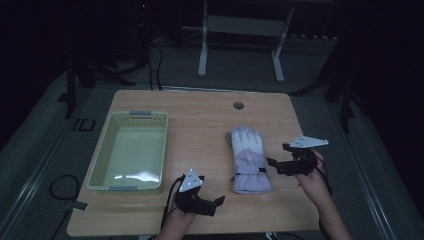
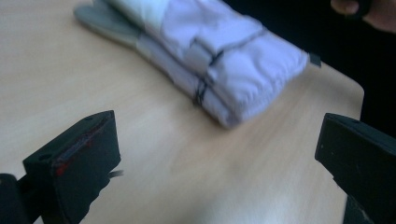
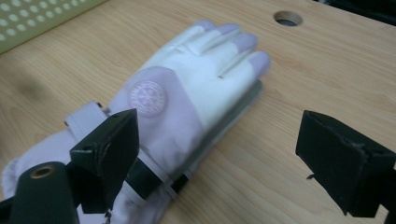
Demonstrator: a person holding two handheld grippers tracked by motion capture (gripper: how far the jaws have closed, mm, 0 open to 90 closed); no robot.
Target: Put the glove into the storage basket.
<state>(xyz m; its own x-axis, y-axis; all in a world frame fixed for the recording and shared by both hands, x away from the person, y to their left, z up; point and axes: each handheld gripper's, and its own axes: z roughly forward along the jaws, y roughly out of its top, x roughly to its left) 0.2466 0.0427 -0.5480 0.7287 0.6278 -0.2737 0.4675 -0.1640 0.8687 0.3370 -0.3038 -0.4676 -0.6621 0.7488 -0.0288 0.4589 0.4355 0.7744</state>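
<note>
I take the glove (image 1: 248, 159) as my landmark. It lies flat on the wooden table (image 1: 200, 120), fingers pointing away from me toward the round hole (image 1: 238, 105) in the tabletop, cuff toward the near edge. It is white and pale lilac, with a round badge (image 3: 147, 98) on its back and a dark strap (image 3: 142, 179) across the wrist. In my right gripper view a second, greyer layer shows under its edge, so it may be a stacked pair; I cannot tell for sure.

My right gripper (image 1: 280, 156) sits just beside the glove on its right, jaws spread wide. From its own camera, one jaw stands over the strap end of the glove and the other is over bare wood to the side; I cannot tell whether the near jaw touches the fabric.

My left gripper (image 1: 217, 201) is near the glove's cuff, to its left and closer to me, pointing toward it. Its jaws are spread wide too, with bare table between them and the cuff (image 2: 261, 70) ahead in its camera, slightly blurred.

Well to the left of the glove stands a pale green perforated basket (image 1: 102, 150), apart from both grippers.
</note>
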